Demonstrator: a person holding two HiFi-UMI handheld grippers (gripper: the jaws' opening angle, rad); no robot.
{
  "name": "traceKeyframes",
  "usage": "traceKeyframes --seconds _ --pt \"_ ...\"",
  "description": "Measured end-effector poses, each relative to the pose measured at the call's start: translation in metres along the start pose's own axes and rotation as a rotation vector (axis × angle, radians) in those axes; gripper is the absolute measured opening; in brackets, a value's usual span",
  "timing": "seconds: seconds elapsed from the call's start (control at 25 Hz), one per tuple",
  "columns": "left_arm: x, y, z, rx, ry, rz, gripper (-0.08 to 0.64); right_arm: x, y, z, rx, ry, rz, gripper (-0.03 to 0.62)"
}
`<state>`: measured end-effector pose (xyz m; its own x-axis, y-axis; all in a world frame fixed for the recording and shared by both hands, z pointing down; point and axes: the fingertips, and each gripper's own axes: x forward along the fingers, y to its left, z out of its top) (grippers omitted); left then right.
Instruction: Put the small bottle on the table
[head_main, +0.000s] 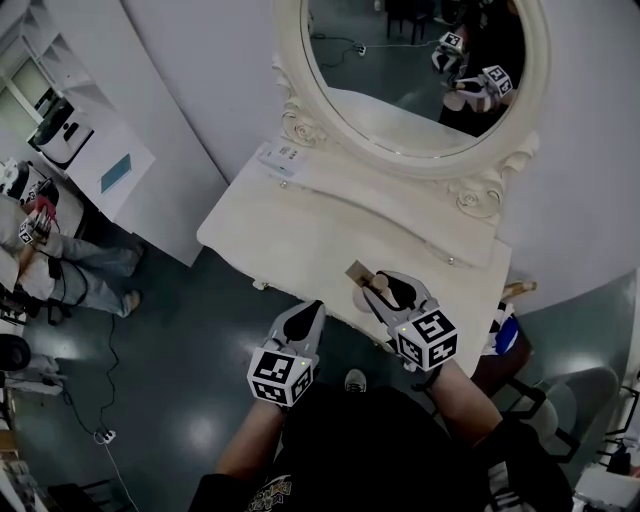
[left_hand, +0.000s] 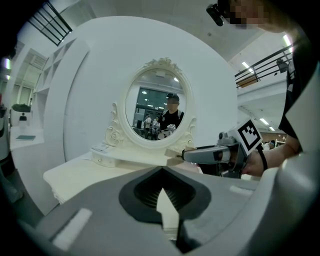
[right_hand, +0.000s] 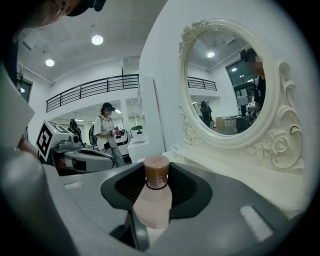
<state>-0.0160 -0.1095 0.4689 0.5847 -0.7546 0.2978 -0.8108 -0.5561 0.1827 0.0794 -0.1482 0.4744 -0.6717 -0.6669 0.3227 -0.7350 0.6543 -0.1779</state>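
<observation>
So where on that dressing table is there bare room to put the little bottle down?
The tabletop is bare across its left and middle, between the front edge and the raised ledge under the mirror. The ledge's left end carries a white box. The front right is crowded: the right tool holds the small bottle beside a tan block.

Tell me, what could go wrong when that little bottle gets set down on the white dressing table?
1. The right gripper holds the small bottle close to the front edge of the table; set down there, it might fall off.
2. The bottle lies along the jaws, cap forward, so released like this it could land on its side and roll.
</observation>
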Motion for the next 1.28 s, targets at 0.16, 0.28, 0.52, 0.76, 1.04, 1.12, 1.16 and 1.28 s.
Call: traceKeyframes --seconds 0.16,0.28,0.52,0.76,1.04,1.12,1.16,1.28 --pt "0.006 0.004 0.001 0.0 0.008 -0.01 0.0 0.001 -0.004 0.0 0.01 0.003 -0.01 0.169" --pt "0.014 0.009 -0.003 -0.007 0.02 -0.021 0.0 0.003 -0.009 -0.004 0.017 0.01 -0.022 0.169" --pt "0.034 0.022 -0.002 0.003 0.029 -0.066 0.0 0.016 -0.021 -0.007 0.03 0.016 -0.063 0.169" --pt "0.049 0.037 0.013 0.035 0.031 -0.124 0.0 0.033 -0.029 0.005 0.039 -0.002 -0.112 0.169" --pt "0.062 0.061 0.029 0.056 0.035 -0.16 0.0 0.056 -0.033 0.023 0.045 -0.016 -0.142 0.169" --pt "0.066 0.067 0.028 0.054 0.042 -0.168 0.0 0.062 -0.034 0.023 0.048 -0.014 -0.148 0.169" --pt "0.068 0.07 0.027 0.053 0.045 -0.172 0.0 0.065 -0.035 0.022 0.05 -0.013 -0.152 0.169" --pt "0.075 0.08 0.026 0.049 0.055 -0.184 0.0 0.075 -0.041 0.021 0.057 -0.005 -0.167 0.169"
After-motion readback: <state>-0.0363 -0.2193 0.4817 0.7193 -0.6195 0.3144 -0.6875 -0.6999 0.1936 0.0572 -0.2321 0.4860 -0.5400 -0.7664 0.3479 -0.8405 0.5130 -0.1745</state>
